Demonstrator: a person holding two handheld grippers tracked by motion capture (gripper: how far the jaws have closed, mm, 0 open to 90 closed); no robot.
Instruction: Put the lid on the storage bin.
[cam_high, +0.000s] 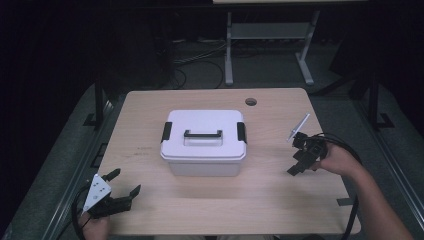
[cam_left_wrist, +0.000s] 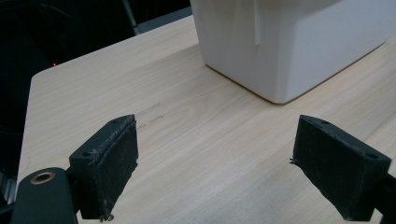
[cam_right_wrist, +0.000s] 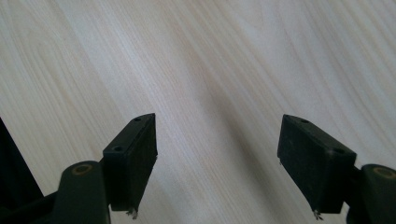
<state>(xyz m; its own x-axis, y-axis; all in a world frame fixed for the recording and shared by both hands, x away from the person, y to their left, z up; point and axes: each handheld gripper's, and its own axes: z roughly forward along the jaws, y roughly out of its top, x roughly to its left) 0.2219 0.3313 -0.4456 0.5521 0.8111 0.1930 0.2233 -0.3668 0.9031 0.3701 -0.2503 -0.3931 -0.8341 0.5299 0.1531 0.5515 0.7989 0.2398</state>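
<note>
A white plastic storage box (cam_high: 204, 142) with a black handle and black side latches stands lid-on at the middle of the wooden table (cam_high: 150, 115). My left gripper (cam_high: 125, 182) rests near the table's front left corner, open and empty, pointing toward the box (cam_left_wrist: 289, 42). My right gripper (cam_high: 296, 156) is held to the right of the box, tilted down at the tabletop, jaws wide apart with only bare wood (cam_right_wrist: 215, 84) between them. In the left gripper view the open jaws (cam_left_wrist: 215, 163) frame bare wood in front of the box's near corner.
A round cable hole (cam_high: 250, 102) sits at the table's back edge. Behind the table stand a white desk frame (cam_high: 270, 40) and loose cables on the dark floor. Black cables trail from both grippers over the front edge.
</note>
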